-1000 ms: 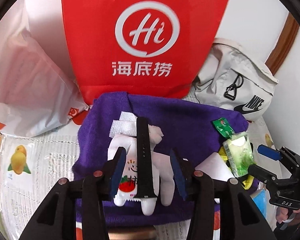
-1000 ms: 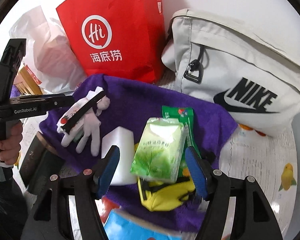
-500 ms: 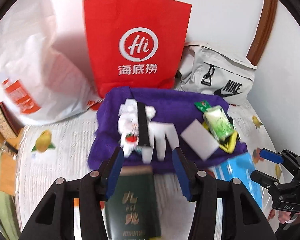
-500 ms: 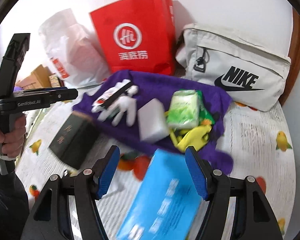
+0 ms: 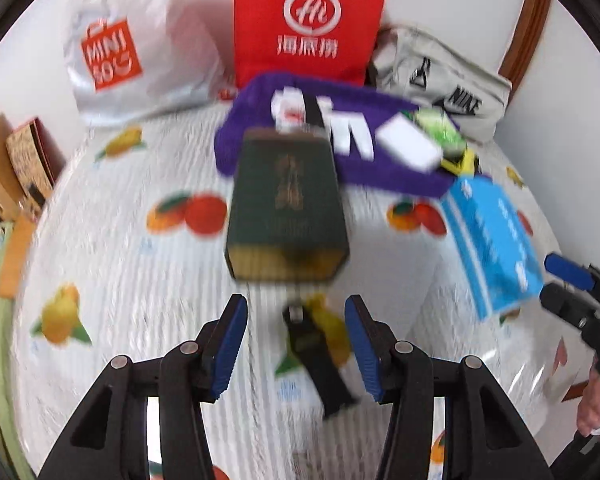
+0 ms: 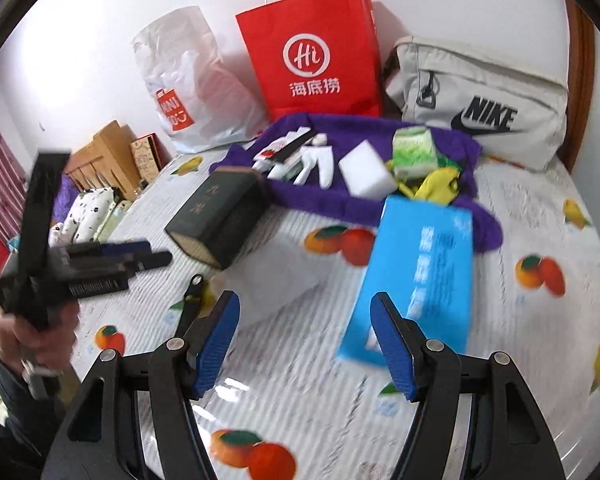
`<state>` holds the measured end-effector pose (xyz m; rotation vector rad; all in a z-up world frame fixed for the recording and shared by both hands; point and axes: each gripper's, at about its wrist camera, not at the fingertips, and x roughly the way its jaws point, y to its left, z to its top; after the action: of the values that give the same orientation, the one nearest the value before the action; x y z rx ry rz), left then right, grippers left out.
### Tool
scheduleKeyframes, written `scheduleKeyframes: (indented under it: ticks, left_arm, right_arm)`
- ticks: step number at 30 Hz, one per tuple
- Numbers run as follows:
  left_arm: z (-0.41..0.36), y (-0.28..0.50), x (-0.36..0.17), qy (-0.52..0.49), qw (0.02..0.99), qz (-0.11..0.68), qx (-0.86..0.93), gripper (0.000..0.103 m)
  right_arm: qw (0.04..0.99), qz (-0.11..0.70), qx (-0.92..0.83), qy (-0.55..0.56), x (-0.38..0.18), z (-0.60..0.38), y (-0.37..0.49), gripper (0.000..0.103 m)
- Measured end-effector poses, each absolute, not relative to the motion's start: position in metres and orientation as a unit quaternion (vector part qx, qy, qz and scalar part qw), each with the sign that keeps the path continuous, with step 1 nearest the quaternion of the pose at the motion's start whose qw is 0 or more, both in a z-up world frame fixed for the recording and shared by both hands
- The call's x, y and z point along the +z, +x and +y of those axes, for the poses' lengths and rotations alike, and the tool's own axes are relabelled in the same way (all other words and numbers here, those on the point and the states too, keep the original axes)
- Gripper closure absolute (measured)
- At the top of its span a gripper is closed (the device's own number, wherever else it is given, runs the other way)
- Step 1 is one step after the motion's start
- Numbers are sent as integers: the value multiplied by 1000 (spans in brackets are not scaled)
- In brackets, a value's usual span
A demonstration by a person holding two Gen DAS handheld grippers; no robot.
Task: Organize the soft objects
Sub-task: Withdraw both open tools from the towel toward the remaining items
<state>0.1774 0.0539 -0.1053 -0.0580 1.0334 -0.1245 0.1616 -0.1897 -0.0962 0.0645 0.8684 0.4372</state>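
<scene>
**Both grippers empty above the fruit-print bed, soft items waiting on the purple cloth**

The left gripper (image 5: 296, 344) is hovering with its jaws released and nothing between the pads; a black strap with a buckle (image 5: 316, 364) is lying on the fruit-print bed cover (image 5: 112, 264) just beyond them. The right gripper (image 6: 305, 346) is likewise standing parted and holding nothing, with a blue rectangular carton (image 6: 416, 280) lying just ahead of it.

The soft things are sitting together on the purple towel (image 6: 380, 128) at the far side: a white glove (image 6: 320, 164), a white sponge block (image 6: 366, 176), a green tissue pack (image 6: 414, 152) and a yellow fabric piece (image 6: 440, 184). A dark green box (image 5: 286, 208) is resting at the towel's near edge.

The step in hand looks like choosing the next item. Doing it well probably means lowering over the item's middle, closing gently so the material compresses without slipping, and lifting straight up, clear of the neighbours. The strap, being thin, likely needs a pinch across its width.
</scene>
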Motion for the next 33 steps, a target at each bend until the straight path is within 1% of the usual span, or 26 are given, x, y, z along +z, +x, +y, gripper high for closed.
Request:
scheduleKeyframes:
  ticks: [6,10,11,14,19,24,25,26,27,28,31,33]
  left_arm:
    - [45,166,-139,-42,851,520,-67,54]
    - [33,165,-157,-11,846,530,-52,54]
    - [30,161,-157,4,854,517,-51,54]
    - [32,154,-158,21,857,512,-45,54]
    - [52,148,-155,12,857,514,-27,53]
    - [47,149,-157,22,863,505,-21,53]
    - [47,148,-156,18,863,504,-25,54]
    - [49,147,-155,12,865,501,-31,63]
    - [50,146,-154,8,868,495,-39,69]
    - [52,145,-154,7,871,489,-46,72]
    - [55,148,-154,6,875,480,-62,77]
    - [59,150,-154,-9,872,485,-67,77]
  right_arm:
    - [876,438,200,4,-111,-174,145,36]
    - [879,433,201,-4,-110,-169,136,36]
    - [879,433,200,-4,-110,-168,135,36]
    - [880,433,195,-6,-113,-164,133,36]
    - [877,434,206,-14,-119,-153,133,36]
    - [874,440,203,-34,-126,-145,138,36]
    - [874,441,202,-33,-127,-145,139,36]
    - [874,442,201,-32,-127,-146,140,36]
    - [874,441,200,-29,-128,-147,140,36]
    - [875,441,199,-25,-128,-148,141,36]
    - [873,445,198,-17,-131,-150,144,36]
    - [869,452,198,-16,-136,-149,145,36]
